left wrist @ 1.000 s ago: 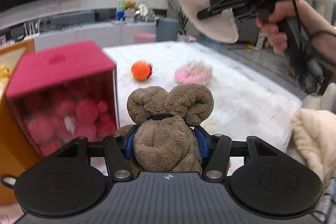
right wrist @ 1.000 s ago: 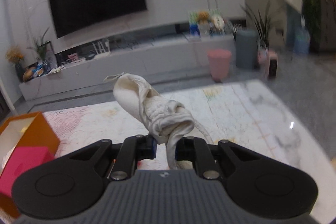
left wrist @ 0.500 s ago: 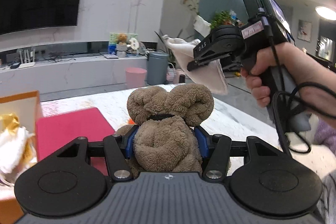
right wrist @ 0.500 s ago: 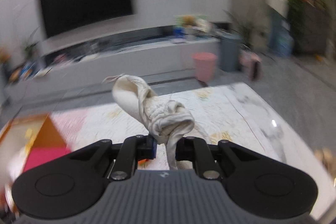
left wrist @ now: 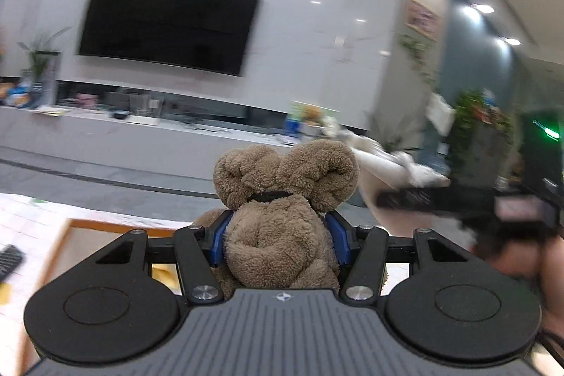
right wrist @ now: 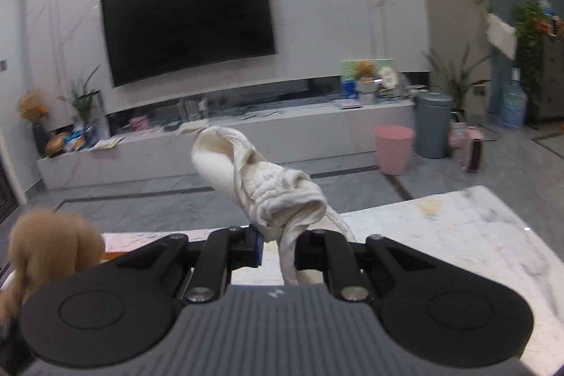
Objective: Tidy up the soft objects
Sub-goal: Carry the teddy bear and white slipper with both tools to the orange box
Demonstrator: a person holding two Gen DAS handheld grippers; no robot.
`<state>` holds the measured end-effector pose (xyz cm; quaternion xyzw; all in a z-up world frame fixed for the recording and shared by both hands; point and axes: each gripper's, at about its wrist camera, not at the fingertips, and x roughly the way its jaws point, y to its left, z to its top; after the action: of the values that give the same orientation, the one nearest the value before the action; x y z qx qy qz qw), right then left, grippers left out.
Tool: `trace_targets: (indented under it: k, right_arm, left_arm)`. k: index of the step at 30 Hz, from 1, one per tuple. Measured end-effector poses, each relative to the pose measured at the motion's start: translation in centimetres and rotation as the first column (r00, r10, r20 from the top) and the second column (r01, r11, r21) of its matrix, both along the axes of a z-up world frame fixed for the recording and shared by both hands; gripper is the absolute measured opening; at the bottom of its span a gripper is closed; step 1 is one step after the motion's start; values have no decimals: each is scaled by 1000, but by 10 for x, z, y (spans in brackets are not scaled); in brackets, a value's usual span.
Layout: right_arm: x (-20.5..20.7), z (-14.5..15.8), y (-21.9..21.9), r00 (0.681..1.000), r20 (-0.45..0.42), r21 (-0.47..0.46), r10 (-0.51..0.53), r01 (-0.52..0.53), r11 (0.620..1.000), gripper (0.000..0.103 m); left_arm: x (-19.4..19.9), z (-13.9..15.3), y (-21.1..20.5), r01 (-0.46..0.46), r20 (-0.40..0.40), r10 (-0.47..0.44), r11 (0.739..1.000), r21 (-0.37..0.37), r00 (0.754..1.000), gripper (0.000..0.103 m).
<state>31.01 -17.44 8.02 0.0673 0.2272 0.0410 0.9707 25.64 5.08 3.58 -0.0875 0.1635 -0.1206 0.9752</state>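
Swinging off pink box; L gripper (left wrist: 280, 236) clamps brown plush (left wrist: 282, 199), R gripper (right wrist: 276, 247) clamps cream cloth (right wrist: 261, 178) (both raised).

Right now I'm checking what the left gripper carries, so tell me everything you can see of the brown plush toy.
The brown plush toy is curly, fleecy fabric, tan-brown, with two rounded curled lobes on top and a thin dark band beneath them. It stands upright, body pinched between the blue pads of the left gripper, held in the air above an orange-rimmed box. In the right wrist view it shows as a blurred tan shape at the left edge.
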Motion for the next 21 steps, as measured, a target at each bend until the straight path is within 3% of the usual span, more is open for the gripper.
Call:
trace_targets:
  k: [3,7,10,13,19,21]
  right_arm:
    - [11,-7,31,999,-8,-21,42,-42,999,12]
    - [26,-18,68,994,-34,-17,99,-100,995,12]
    - [33,-26,86,994,-45,49,98,-96,994,12]
    - [37,-34,103,992,-48,42,114,-112,993,12]
    - [43,-44,122,983,-78,85,167,-160,983,12]
    - [43,-46,128,979,-83,86,185,-178,980,12]
  left_arm:
    - [24,-5,18,-82,-30,84,995,47,996,64]
    - [47,-26,29,-75,-99,89,988,134,991,64]
    - [55,-48,40,-97,-201,128,983,158,971,64]
    - [54,-69,43,-130,-256,181,970,204,950,64]
    - [46,-69,55,-206,-300,267,954,219,916,64]
    - [47,-67,57,-232,-306,296,945,229,905,69]
